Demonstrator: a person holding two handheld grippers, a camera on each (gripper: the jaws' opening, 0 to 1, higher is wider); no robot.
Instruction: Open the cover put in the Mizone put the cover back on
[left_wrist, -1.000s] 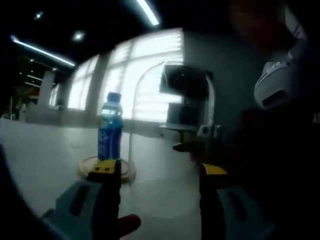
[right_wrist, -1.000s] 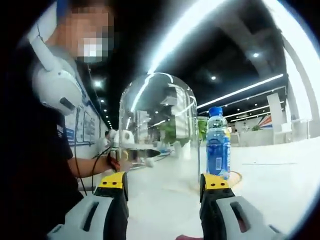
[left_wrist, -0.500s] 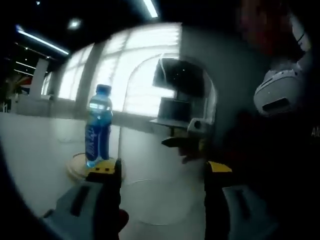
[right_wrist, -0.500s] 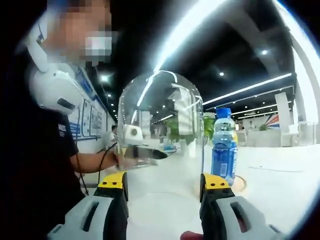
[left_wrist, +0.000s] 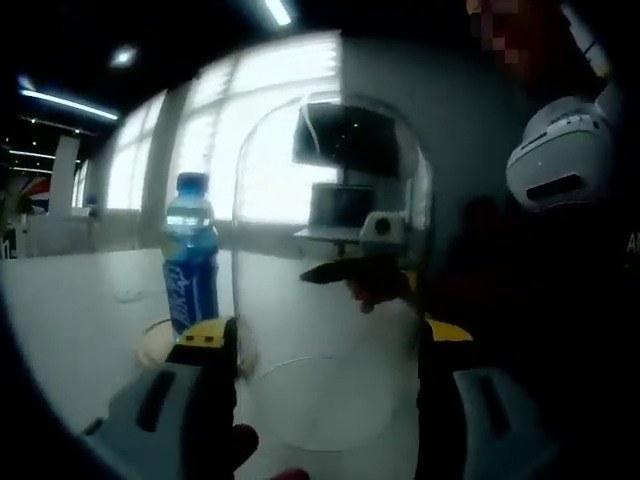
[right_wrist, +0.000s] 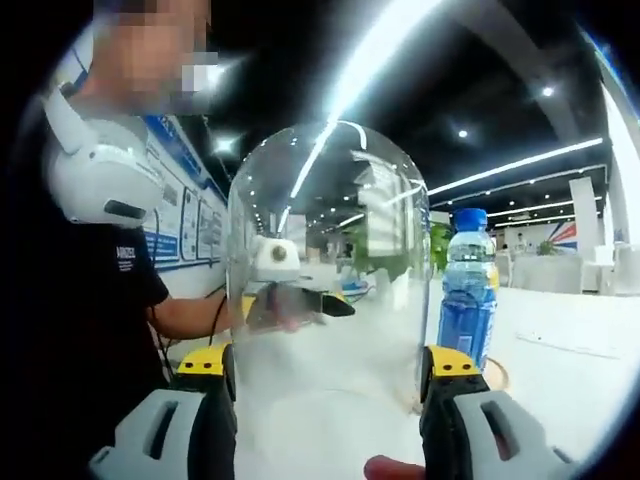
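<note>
A clear glass dome cover (left_wrist: 330, 200) stands upright on the white table, right in front of both cameras. My left gripper (left_wrist: 328, 345) is open, its yellow-tipped jaws flanking the dome's lower wall; I cannot tell whether they touch it. From the opposite side my right gripper (right_wrist: 328, 365) is open the same way around the dome (right_wrist: 330, 230). The blue Mizone bottle (left_wrist: 190, 260) stands upright on a round wooden base (left_wrist: 152, 345) just beside the dome, uncovered. In the right gripper view the bottle (right_wrist: 467, 290) and the base (right_wrist: 497, 378) are at the right.
A person in a black shirt with white headphones (right_wrist: 100, 170) around the neck stands close behind the dome. The white table (left_wrist: 70, 310) stretches away past the bottle. Bright windows (left_wrist: 280, 130) lie beyond.
Both cameras have moved closer to the dome, which now sits between each pair of jaws. The jaws of both grippers have spread wider. The bottle has stayed on its base.
</note>
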